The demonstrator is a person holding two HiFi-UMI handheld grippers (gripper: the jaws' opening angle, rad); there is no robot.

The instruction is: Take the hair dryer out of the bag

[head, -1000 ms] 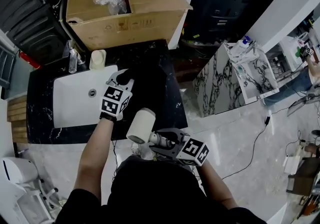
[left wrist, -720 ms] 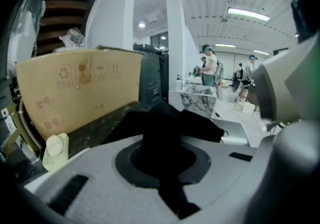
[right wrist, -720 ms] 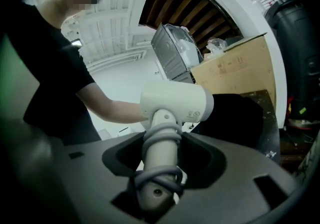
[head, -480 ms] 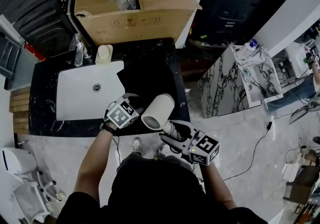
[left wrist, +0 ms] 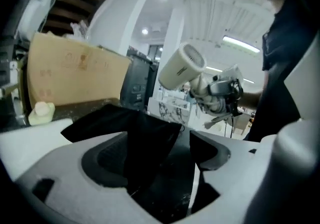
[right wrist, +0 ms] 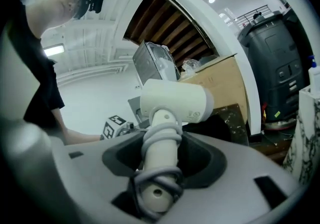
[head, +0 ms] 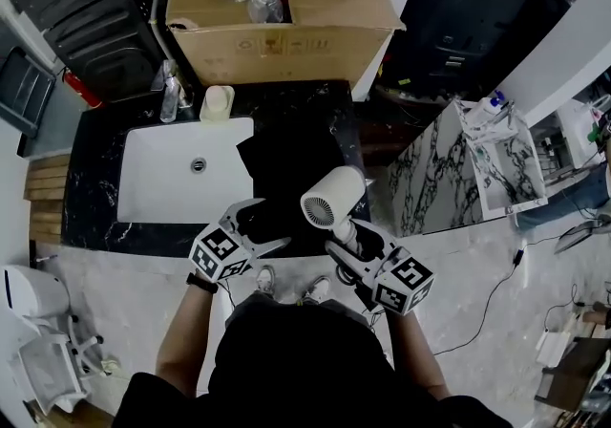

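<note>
Left gripper (head: 268, 234): jaws just opened wide; we see the bag (head: 296, 154) edge loose between them.
Right gripper (head: 347, 248): clamped on hair dryer (head: 331, 202) handle.
Hair dryer: outside bag, held above counter (head: 91, 218).

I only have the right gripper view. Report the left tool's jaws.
Observer: The left tool is open. Its jaws have just been opening, and the black bag lies between them, unpinched.
Operator: Tell me where that bag rests.
Observer: It lies flat on the dark counter, beside the white sink, on its right in the head view.
Operator: Confirm the dryer is clear of it.
Observer: In the left gripper view the hair dryer hangs in the air well above the bag, with no part of it inside.
</note>
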